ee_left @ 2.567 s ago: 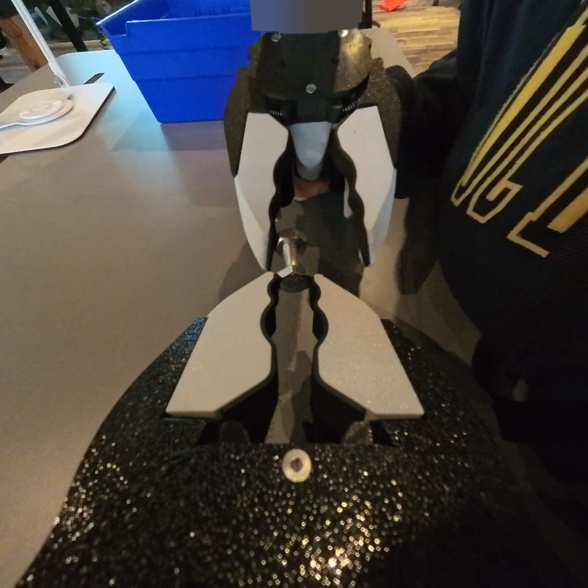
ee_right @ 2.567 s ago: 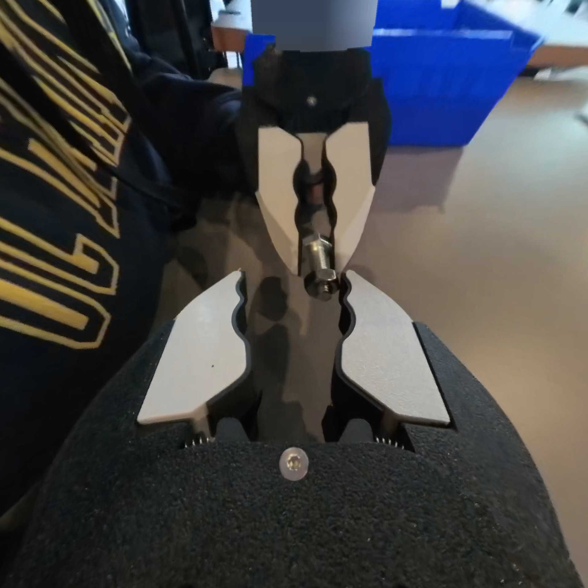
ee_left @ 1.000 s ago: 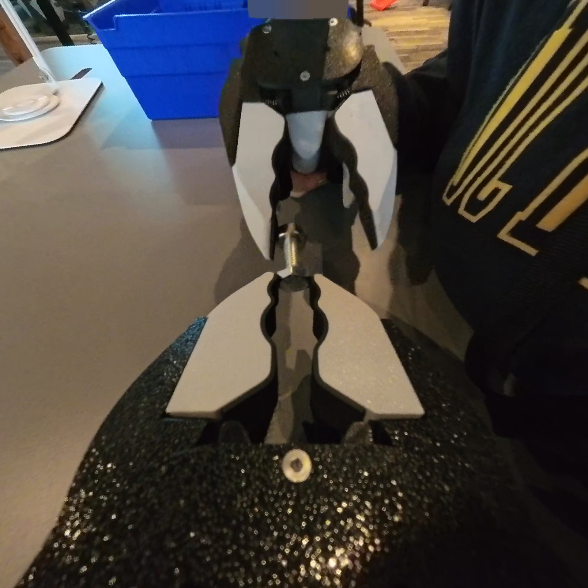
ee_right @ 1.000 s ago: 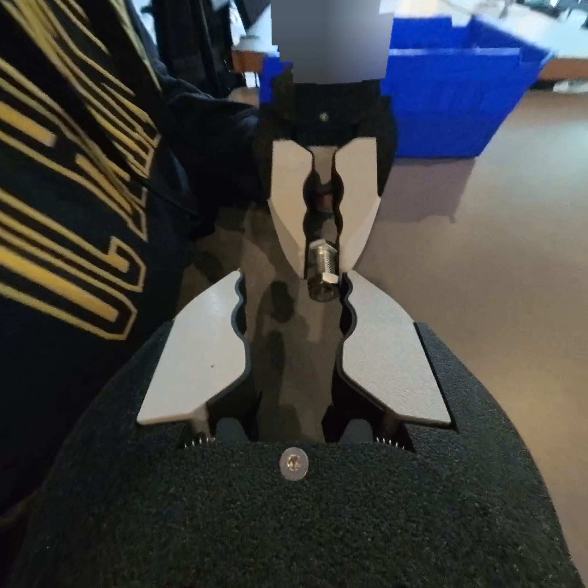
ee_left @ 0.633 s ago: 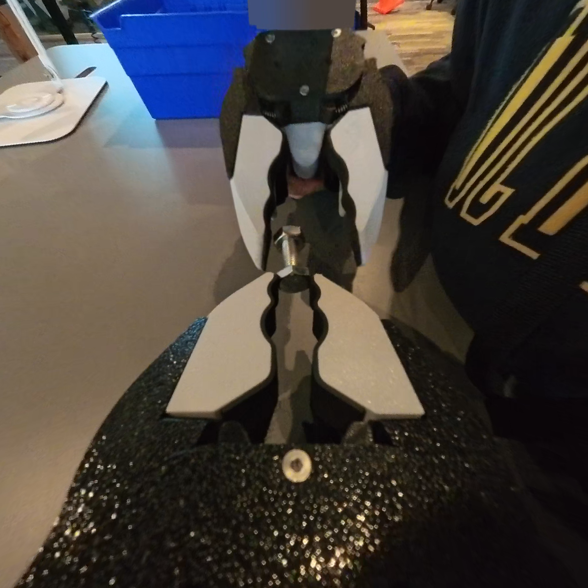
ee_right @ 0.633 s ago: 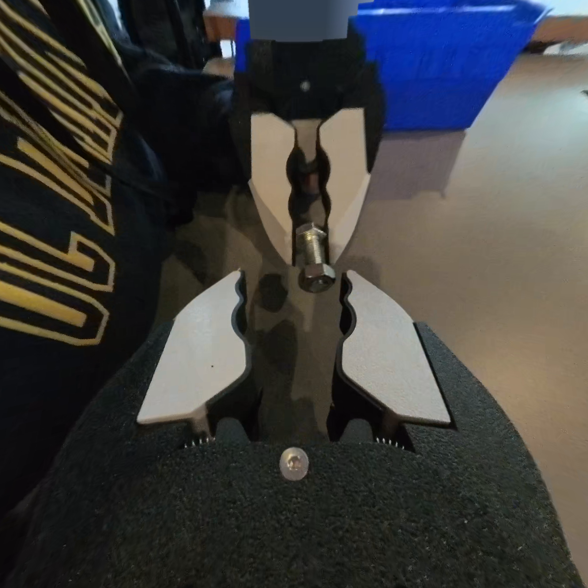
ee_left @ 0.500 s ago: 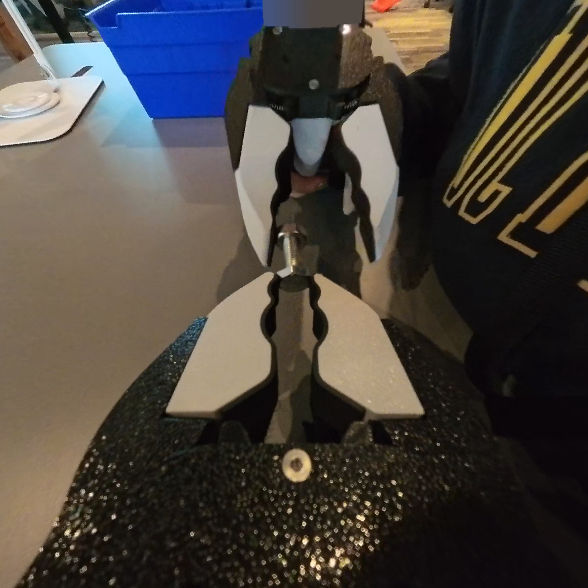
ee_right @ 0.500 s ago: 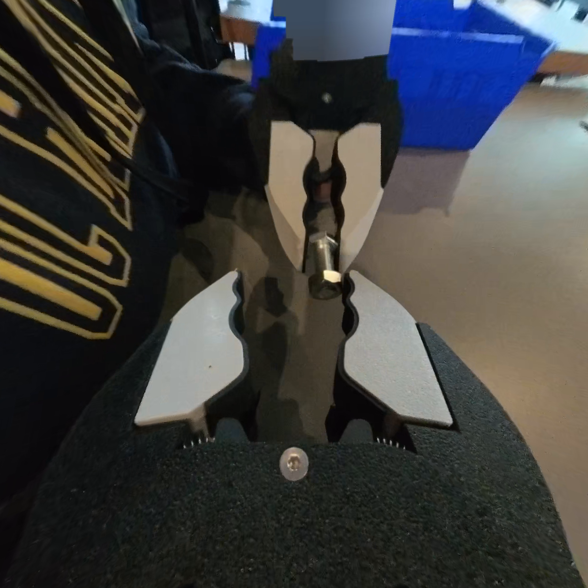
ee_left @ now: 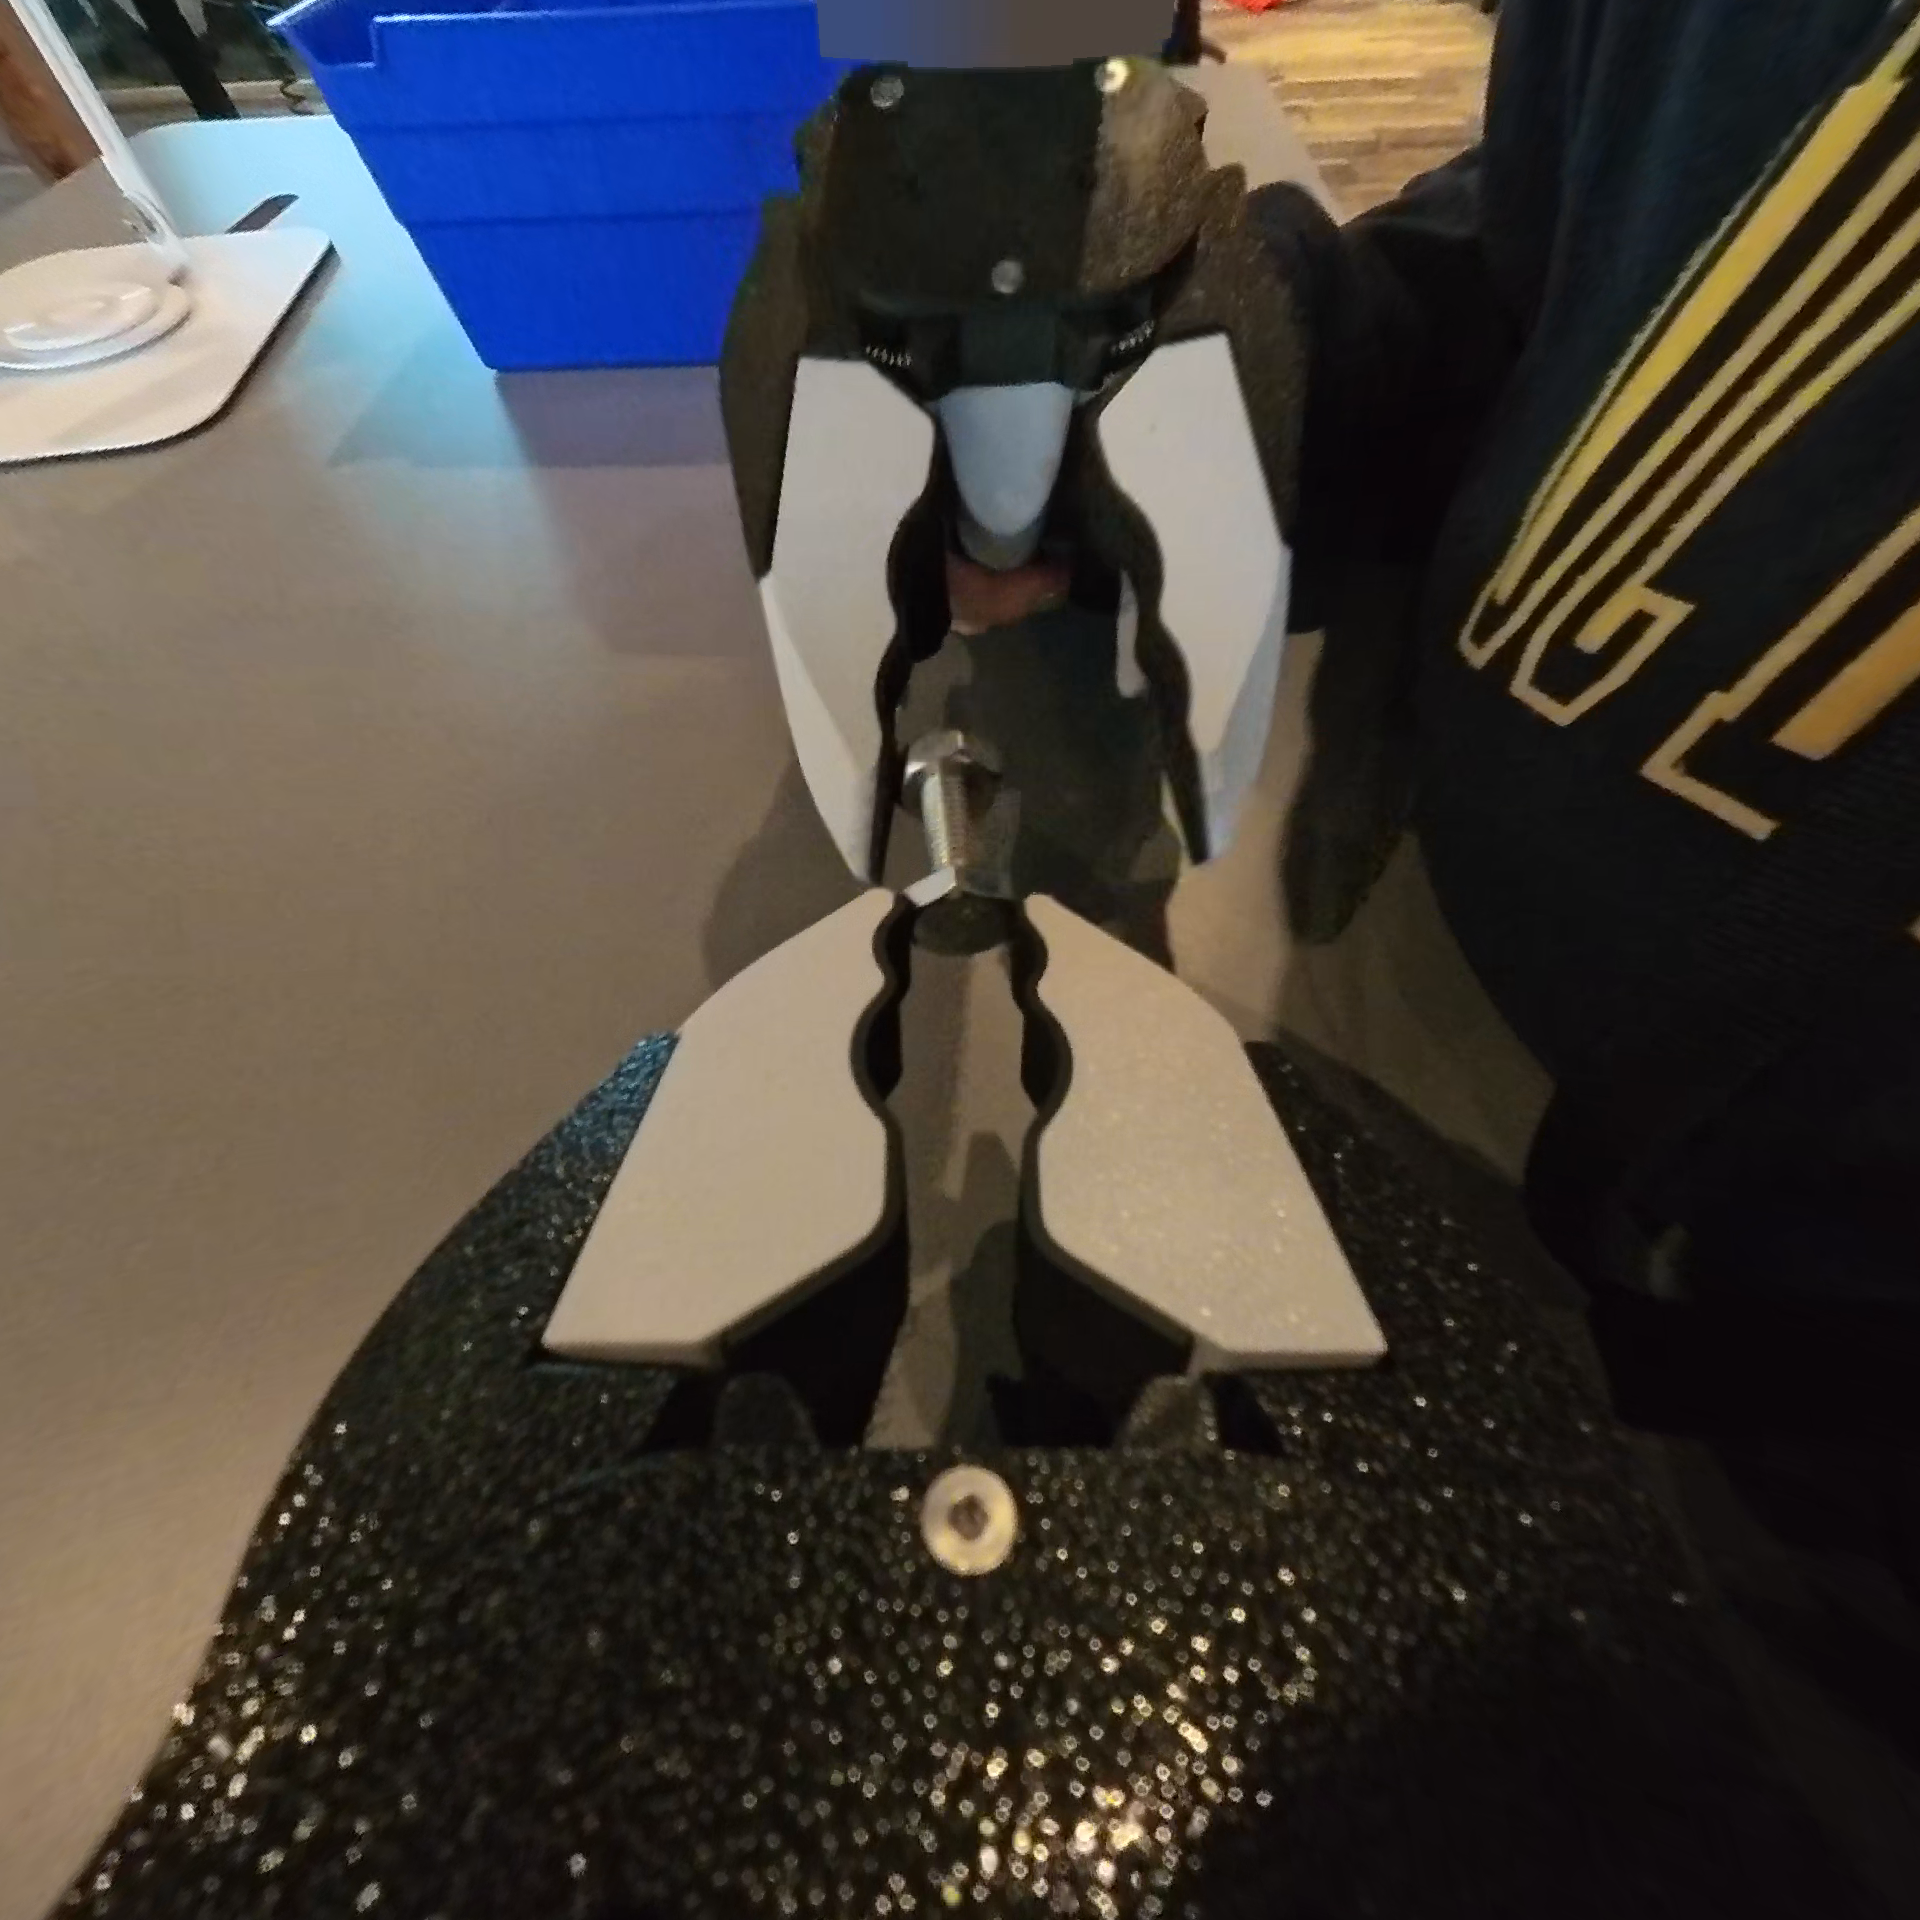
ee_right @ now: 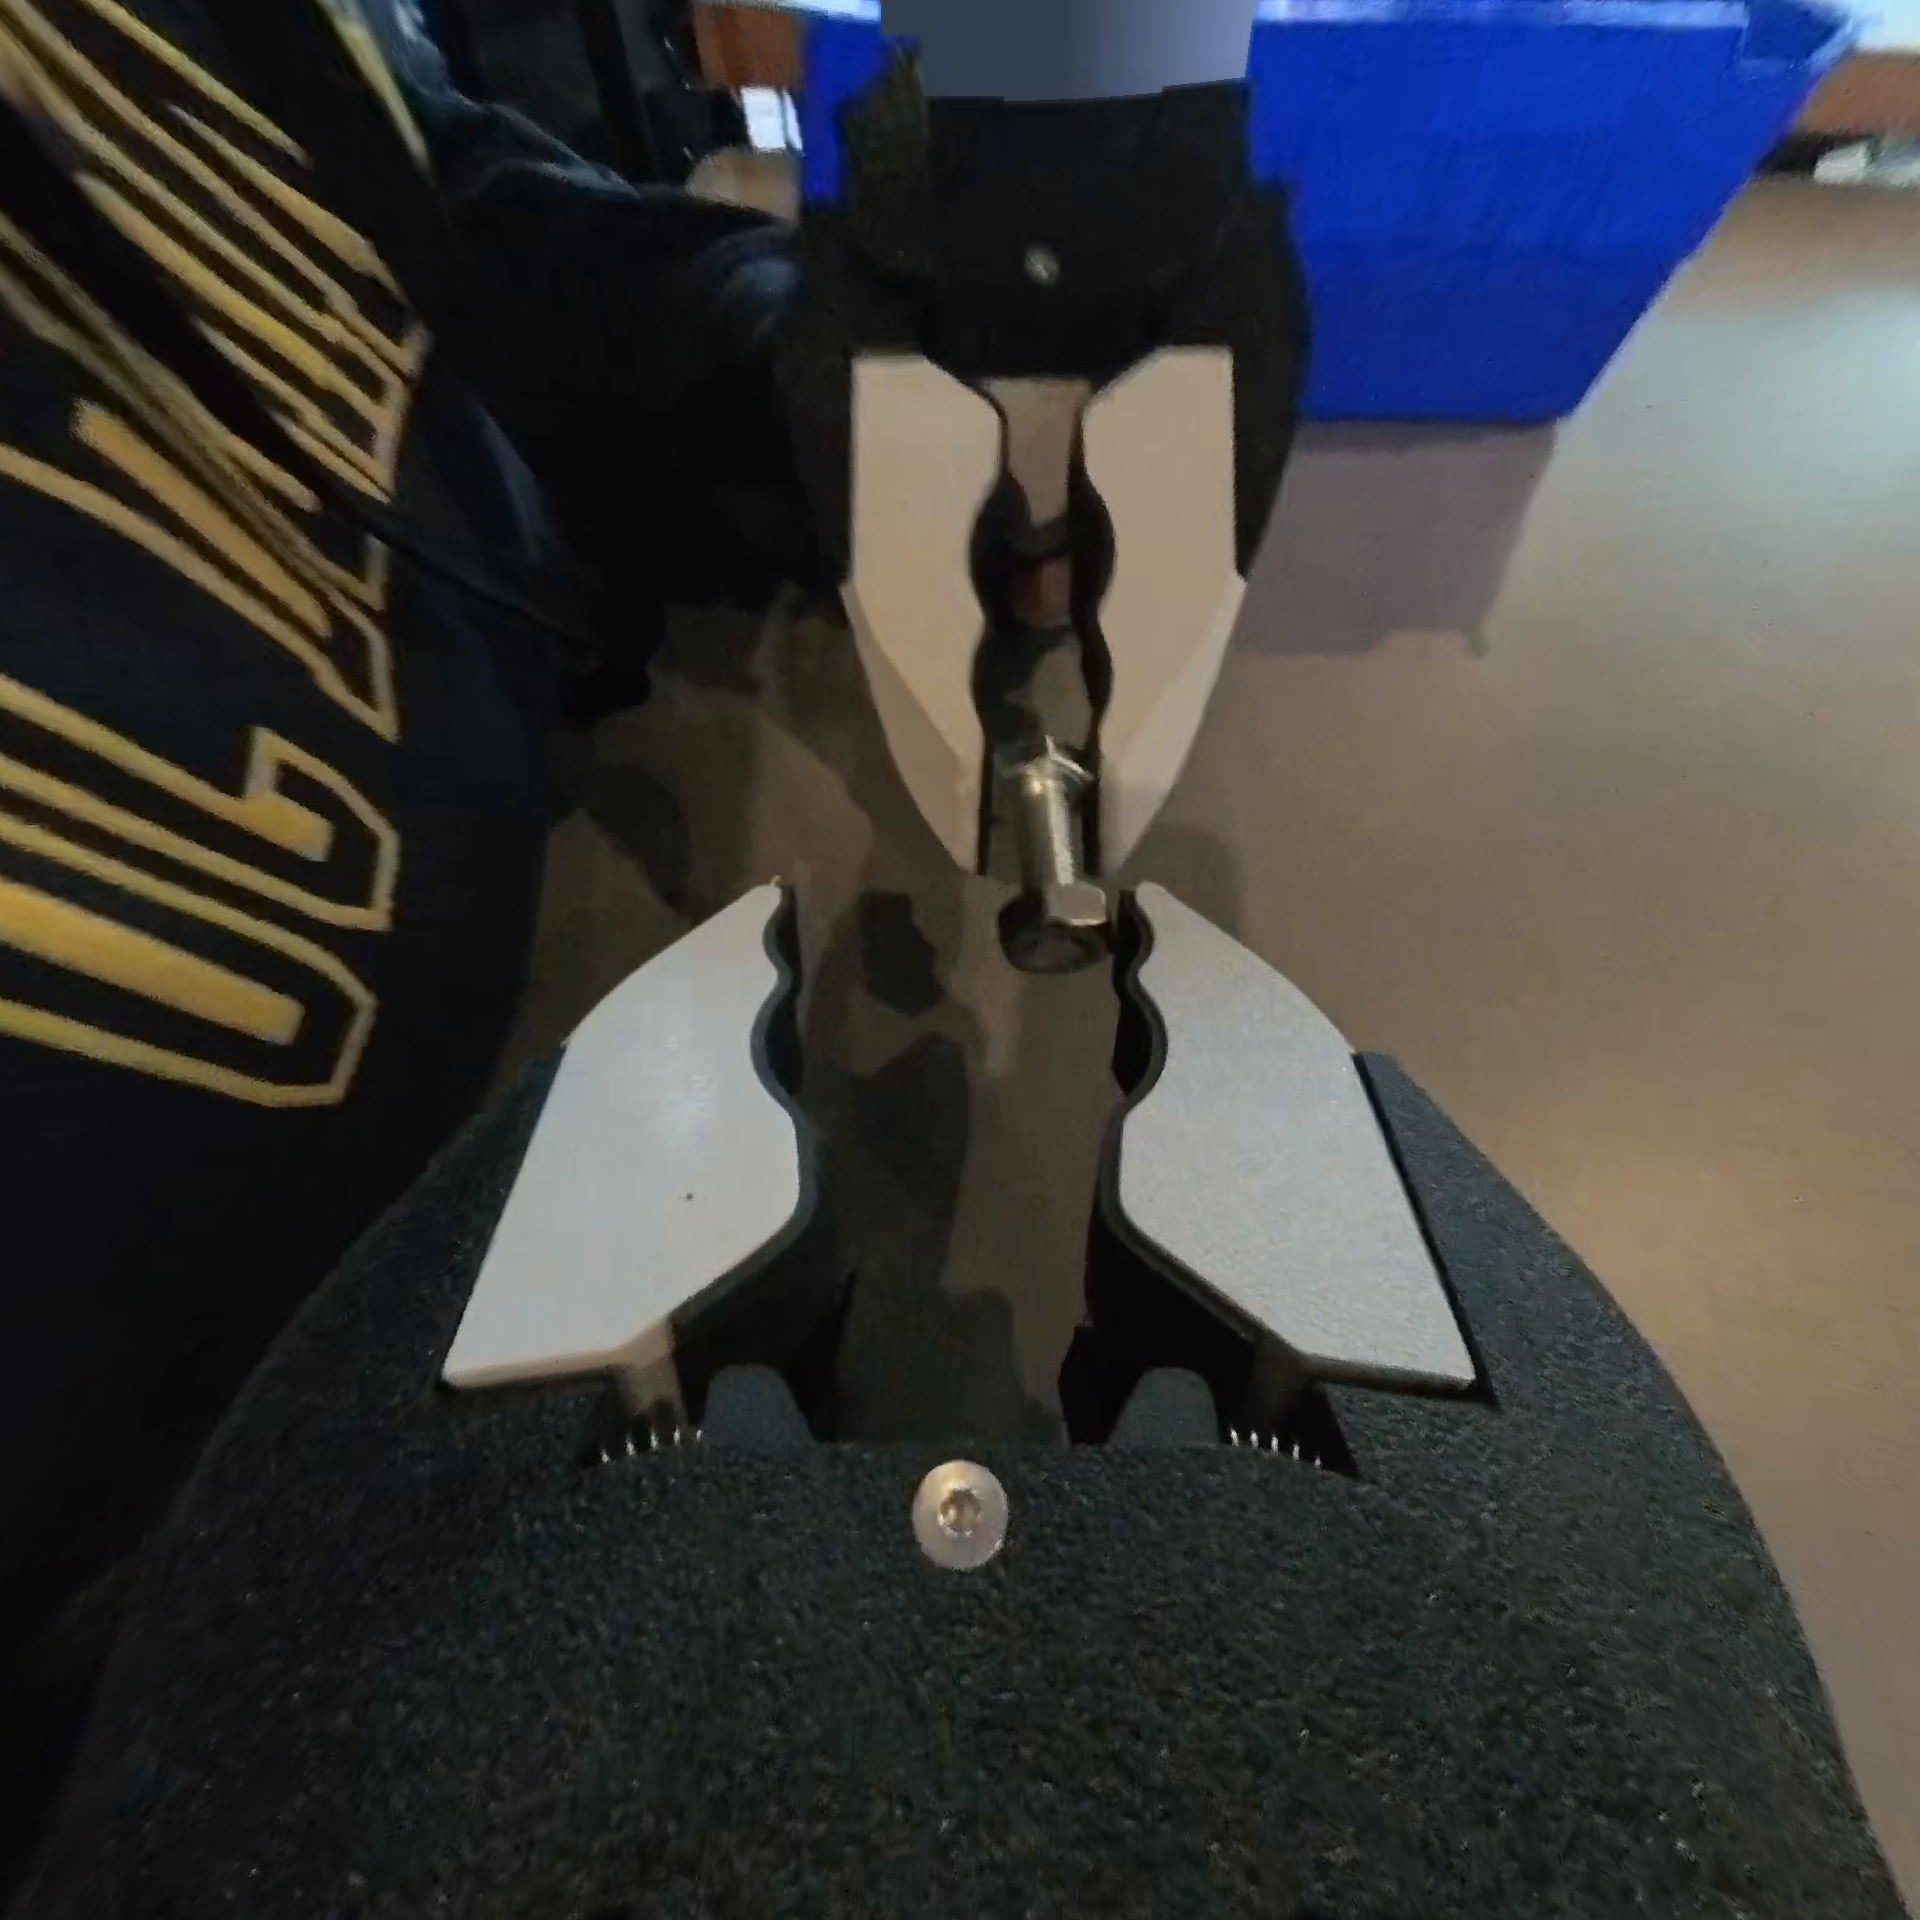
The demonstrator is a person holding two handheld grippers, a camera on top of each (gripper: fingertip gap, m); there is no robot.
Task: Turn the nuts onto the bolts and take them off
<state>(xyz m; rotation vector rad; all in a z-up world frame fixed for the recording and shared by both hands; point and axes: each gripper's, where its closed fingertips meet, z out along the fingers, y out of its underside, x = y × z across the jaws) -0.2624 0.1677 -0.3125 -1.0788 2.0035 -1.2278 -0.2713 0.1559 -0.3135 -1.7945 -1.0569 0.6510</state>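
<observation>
A silver bolt [ee_left: 951, 821] hangs in the air between the two grippers, which face each other above the grey table [ee_left: 364, 831]. My left gripper [ee_left: 961, 914] is shut on one end of it. The bolt's other end, with a hex piece on it, lies against one finger of my right gripper [ee_left: 1039, 862], which is open. In the right wrist view the bolt [ee_right: 1044, 831] sticks out of the narrow left gripper [ee_right: 1047, 862]. Its near end sits beside the right-hand finger of my open right gripper [ee_right: 956, 904]. I cannot tell the nut from the bolt head.
A blue plastic bin [ee_left: 582, 208] stands at the back of the table and also shows in the right wrist view [ee_right: 1507, 208]. A white pad [ee_left: 125, 343] lies at the far left. A person in a dark shirt with yellow print [ee_left: 1662, 623] is close beside the grippers. Both grippers' tips are close together, under 4 cm apart.
The left gripper keeps its hold on the bolt. The right gripper stays open and has shifted slightly against the bolt's free end.
</observation>
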